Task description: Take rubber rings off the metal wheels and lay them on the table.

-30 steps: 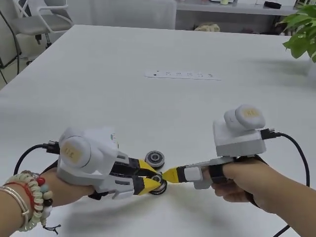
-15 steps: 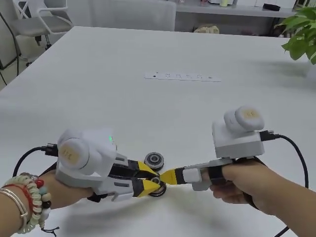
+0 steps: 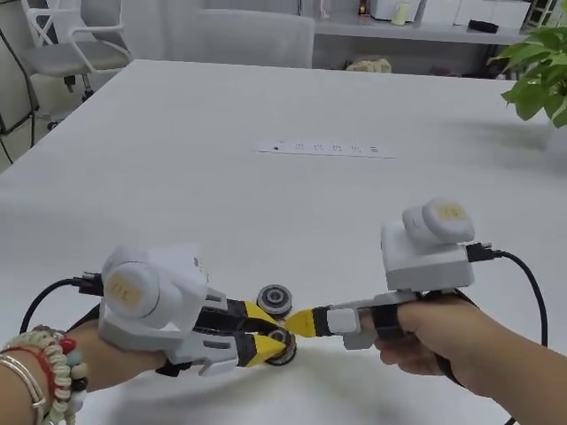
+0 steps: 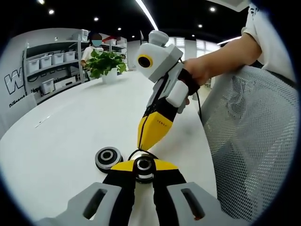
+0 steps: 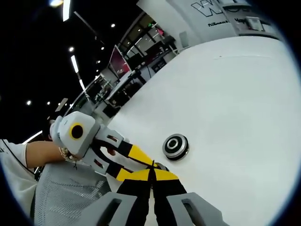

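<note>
From the head view, my left gripper point(image 3: 266, 332) sits low on the white table point(image 3: 177, 159), its yellow jaws clamped on a metal wheel point(image 3: 283, 347). My right gripper point(image 3: 299, 324) comes in from the other side, its yellow tip touching that clamped wheel. A second, loose wheel point(image 3: 275, 299) lies flat on the table just behind the two tips. Farther off are a power strip point(image 3: 324, 149) and, at the right edge, a plant point(image 3: 536, 75).

In the left gripper view, my left gripper point(image 4: 144, 165) has its jaws tight on either side of the clamped wheel point(image 4: 144, 172), which lies right between their tips. The right gripper point(image 4: 150, 134) points down at it from above, jaws pressed together. A thin black rubber ring point(image 4: 135, 152) arcs from that tip to the wheel, so the tip seems to pinch it. The loose wheel point(image 4: 108, 158) is just to the left, apart from my jaws.

In the right gripper view, my right gripper point(image 5: 151, 173) has its jaws closed, no gap between them. The clamped wheel point(image 5: 162, 166) peeks out just past the tips, held by the left gripper point(image 5: 141, 162). The loose wheel point(image 5: 175, 146) lies near, beyond and apart.
</note>
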A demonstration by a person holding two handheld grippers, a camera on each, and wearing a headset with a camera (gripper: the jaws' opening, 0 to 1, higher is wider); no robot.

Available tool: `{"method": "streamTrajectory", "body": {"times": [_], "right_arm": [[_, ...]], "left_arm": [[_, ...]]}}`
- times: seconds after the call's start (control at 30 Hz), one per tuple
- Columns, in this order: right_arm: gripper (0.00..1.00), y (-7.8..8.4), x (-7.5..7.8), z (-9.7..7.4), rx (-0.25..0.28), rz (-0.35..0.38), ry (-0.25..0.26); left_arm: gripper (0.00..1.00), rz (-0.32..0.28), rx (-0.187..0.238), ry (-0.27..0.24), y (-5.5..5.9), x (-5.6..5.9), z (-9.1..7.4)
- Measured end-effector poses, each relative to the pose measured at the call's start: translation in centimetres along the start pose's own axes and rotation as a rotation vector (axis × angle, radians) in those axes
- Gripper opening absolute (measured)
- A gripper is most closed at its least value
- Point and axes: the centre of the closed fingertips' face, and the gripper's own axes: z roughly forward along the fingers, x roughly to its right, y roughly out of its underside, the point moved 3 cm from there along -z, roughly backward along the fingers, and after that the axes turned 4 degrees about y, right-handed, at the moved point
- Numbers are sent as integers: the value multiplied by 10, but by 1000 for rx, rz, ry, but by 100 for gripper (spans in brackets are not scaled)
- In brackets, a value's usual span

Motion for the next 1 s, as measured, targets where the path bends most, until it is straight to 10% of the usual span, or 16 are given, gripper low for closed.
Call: {"method": "streamTrajectory", "body": {"times": [0.53,1.0], "right_arm": [[0,6,5,-4,-55,-26,61],[0,7,11,-8,-62,-18,81]], "left_arm": [[8,51,-55,1,-2,1,0],[25,26,-4,34,-17,7,-8]]}}
